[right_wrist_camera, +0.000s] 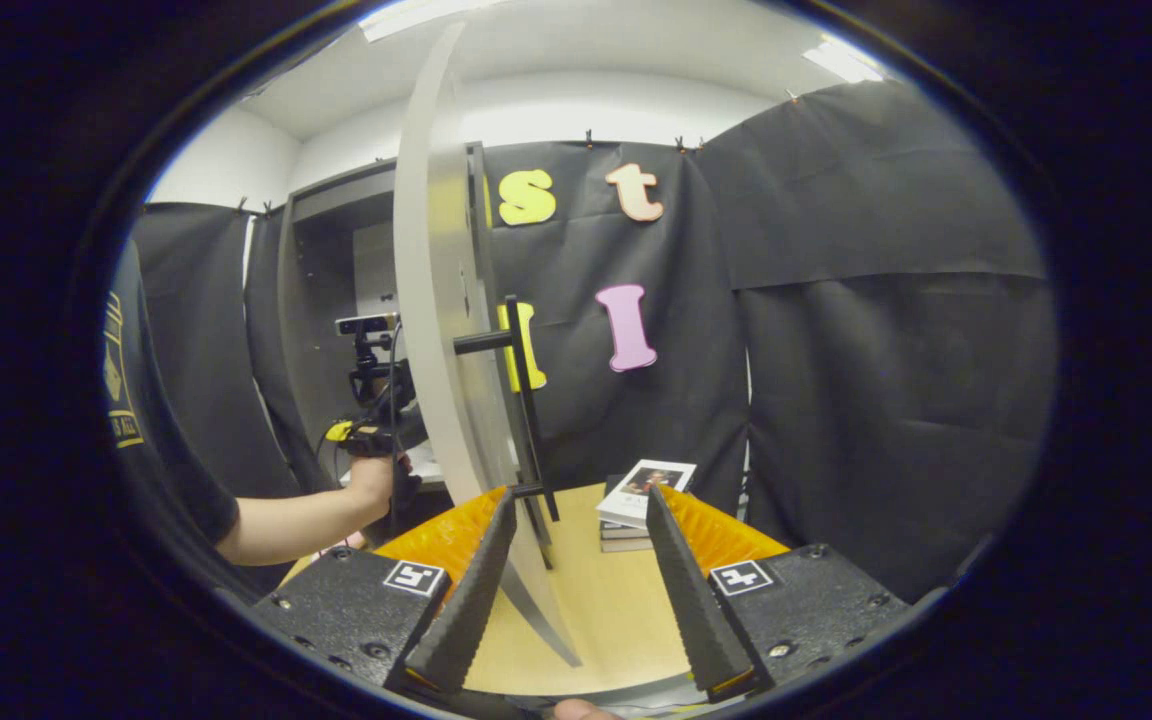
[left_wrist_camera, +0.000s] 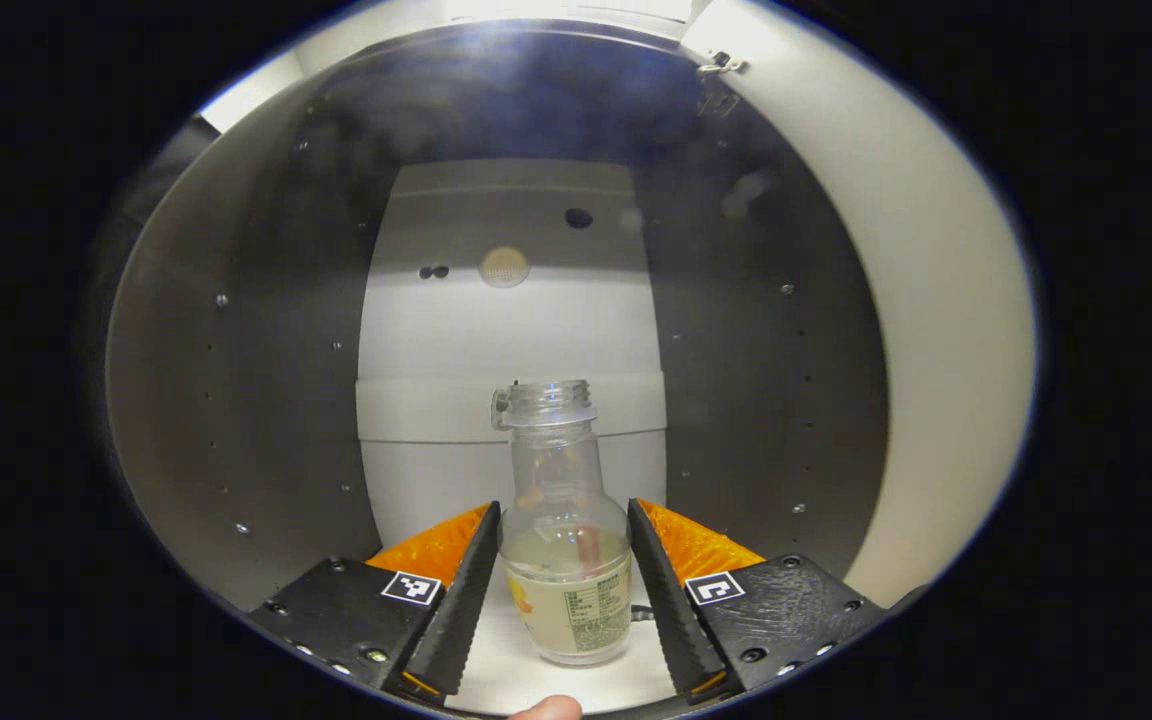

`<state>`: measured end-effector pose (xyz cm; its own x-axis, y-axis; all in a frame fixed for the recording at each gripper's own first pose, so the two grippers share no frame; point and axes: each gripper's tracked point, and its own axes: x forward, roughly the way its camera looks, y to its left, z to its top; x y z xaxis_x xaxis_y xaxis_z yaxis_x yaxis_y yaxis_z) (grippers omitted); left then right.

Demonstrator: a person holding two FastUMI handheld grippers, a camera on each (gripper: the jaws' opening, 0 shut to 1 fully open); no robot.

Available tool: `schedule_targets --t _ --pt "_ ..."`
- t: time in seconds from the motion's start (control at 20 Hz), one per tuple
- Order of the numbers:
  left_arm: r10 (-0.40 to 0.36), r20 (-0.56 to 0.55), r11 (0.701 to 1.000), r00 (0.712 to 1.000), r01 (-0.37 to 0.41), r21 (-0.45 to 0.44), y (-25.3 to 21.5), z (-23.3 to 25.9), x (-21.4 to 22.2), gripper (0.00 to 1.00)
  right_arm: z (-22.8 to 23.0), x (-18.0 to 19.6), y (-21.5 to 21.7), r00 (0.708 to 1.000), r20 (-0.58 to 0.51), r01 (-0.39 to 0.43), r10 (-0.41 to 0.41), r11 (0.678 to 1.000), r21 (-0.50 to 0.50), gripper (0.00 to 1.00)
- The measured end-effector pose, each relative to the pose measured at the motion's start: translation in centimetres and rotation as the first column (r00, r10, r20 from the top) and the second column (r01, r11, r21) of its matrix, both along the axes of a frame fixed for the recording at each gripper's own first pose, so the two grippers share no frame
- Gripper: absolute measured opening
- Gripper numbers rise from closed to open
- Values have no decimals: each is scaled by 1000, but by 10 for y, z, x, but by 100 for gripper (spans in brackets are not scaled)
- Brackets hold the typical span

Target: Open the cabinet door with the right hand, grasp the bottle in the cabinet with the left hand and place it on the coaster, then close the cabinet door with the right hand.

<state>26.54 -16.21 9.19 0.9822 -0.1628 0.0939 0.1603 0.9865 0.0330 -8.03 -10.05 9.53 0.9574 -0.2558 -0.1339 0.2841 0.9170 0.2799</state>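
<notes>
A clear, uncapped bottle [left_wrist_camera: 566, 560] with a little pale liquid and a label stands on the white cabinet floor [left_wrist_camera: 496, 680]. My left gripper [left_wrist_camera: 563, 505] is inside the cabinet, open, with one finger close on each side of the bottle's lower body. I cannot tell if they touch it. In the right gripper view the cabinet door [right_wrist_camera: 436, 300] stands open, edge-on, with its black bar handle [right_wrist_camera: 524, 400]. My right gripper [right_wrist_camera: 579, 495] is open, and the door's lower edge and the handle's foot lie between its fingers, untouched. A hand [right_wrist_camera: 376, 480] reaches into the cabinet there.
Dark side walls [left_wrist_camera: 236, 400] and a white back panel [left_wrist_camera: 506, 330] close in the cabinet. A short stack of books [right_wrist_camera: 641, 500] lies on the wooden tabletop [right_wrist_camera: 606, 610] beyond the door. The person's arm and dark sleeve [right_wrist_camera: 166, 470] are at the left.
</notes>
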Motion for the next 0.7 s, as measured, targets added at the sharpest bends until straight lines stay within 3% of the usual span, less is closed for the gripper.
schedule_targets --t 0.05,0.25,0.3,0.5,0.7 --pt "-4 7 1000 1000 5 -10 -3 3 -4 74 3 0 -1 1000 14 -9 9 1000 0 82" --pt "-39 21 999 999 39 -19 4 14 -13 73 3 2 -5 998 35 -47 46 999 11 83" --pt "-37 26 999 999 37 -16 6 17 -15 73 2 2 -5 998 24 -60 60 998 4 88" --pt "5 -3 999 1000 -5 -44 15 14 -25 73 1 3 -6 994 14 -106 107 993 -52 95" --pt "77 -46 989 996 -82 -119 39 10 -43 73 -3 3 -14 996 -17 -87 85 983 -163 98"
